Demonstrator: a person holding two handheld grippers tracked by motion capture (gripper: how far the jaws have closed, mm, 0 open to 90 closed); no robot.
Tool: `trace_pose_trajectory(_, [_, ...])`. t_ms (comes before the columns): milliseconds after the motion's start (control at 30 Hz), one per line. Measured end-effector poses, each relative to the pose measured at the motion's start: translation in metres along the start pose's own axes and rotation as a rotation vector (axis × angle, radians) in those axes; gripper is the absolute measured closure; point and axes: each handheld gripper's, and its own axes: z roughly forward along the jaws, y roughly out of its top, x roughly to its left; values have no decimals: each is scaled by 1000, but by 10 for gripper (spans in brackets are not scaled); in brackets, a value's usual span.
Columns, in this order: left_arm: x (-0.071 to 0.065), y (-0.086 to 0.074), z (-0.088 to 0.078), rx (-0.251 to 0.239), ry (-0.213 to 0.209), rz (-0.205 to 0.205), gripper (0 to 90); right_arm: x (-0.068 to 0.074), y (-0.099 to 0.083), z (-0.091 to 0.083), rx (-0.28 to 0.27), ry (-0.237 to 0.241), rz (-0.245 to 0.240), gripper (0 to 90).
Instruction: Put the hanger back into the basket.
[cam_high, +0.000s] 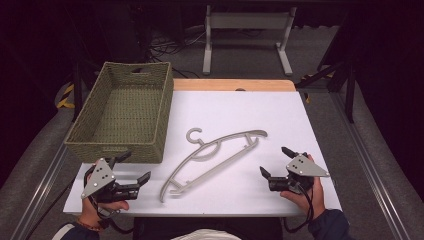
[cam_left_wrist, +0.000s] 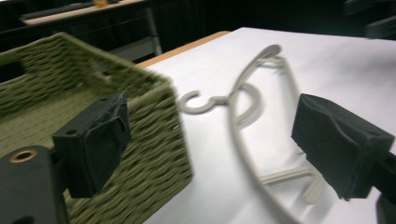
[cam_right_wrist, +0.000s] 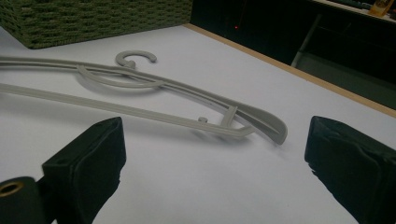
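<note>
Lying flat on the white table (cam_high: 320, 115) just right of the woven basket (cam_high: 80, 135), the grey hanger (cam_high: 212, 155) is waiting untouched, with the left gripper (cam_high: 134, 166) and right gripper (cam_high: 275, 161) flanking it, fingers spread wide and holding nothing, so grasping and moving it are remaining.

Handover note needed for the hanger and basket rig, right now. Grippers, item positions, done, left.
Left gripper: open, nothing held, at the near corner of the green woven rectangular basket.
Right gripper: open, nothing held, near the right end of the grey plastic clothes hanger.
Hanger lies flat on the white tabletop, untouched, outside the basket, hook toward the far side.
Basket holds nothing visible.
Done: nothing lifted.
Left: probably grasp the hanger and move it, likely into the basket.
</note>
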Motion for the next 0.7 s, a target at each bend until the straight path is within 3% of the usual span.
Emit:
trace_pose_trajectory(100, [-12, 13, 11, 26, -43, 30, 168, 0, 1, 1, 8, 0, 4, 65])
trace_pose_trajectory(133, [-15, 15, 14, 39, -49, 29, 174, 0, 1, 1, 9, 1, 4, 67])
trace_pose_trajectory(167, [-17, 19, 21, 44, -87, 23, 177, 0, 1, 2, 10, 2, 4, 67])
trace_pose_trajectory(200, [-18, 21, 25, 59, -100, 20, 202, 1, 1, 3, 18, 2, 1, 68])
trace_pose_trajectory(267, [-21, 26, 41, 128, -152, 15, 207, 1, 0, 4, 26, 5, -3, 70])
trace_pose_trajectory(300, [-23, 26, 51, 176, -152, 6, 221, 2, 0, 4, 36, 7, -3, 71])
trace_pose_trajectory(333, [-23, 26, 51, 176, -152, 6, 232, 2, 0, 4, 36, 7, -3, 71])
trace_pose_trajectory(433, [-34, 22, 71, 284, -194, 9, 243, 4, -1, 5, 44, 17, -7, 72])
trace_pose_trajectory(533, [-39, 13, 89, 399, -187, 1, 281, 4, -1, 7, 53, 22, -9, 75])
trace_pose_trajectory(567, [-39, 13, 89, 399, -187, 1, 322, 4, -1, 7, 53, 22, -9, 75])
trace_pose_trajectory(600, [-40, 10, 94, 437, -152, -6, 322, 4, -2, 8, 56, 23, -10, 75])
trace_pose_trajectory(700, [-32, 3, 99, 488, -109, -56, 368, 6, -1, 7, 58, 27, -16, 76])
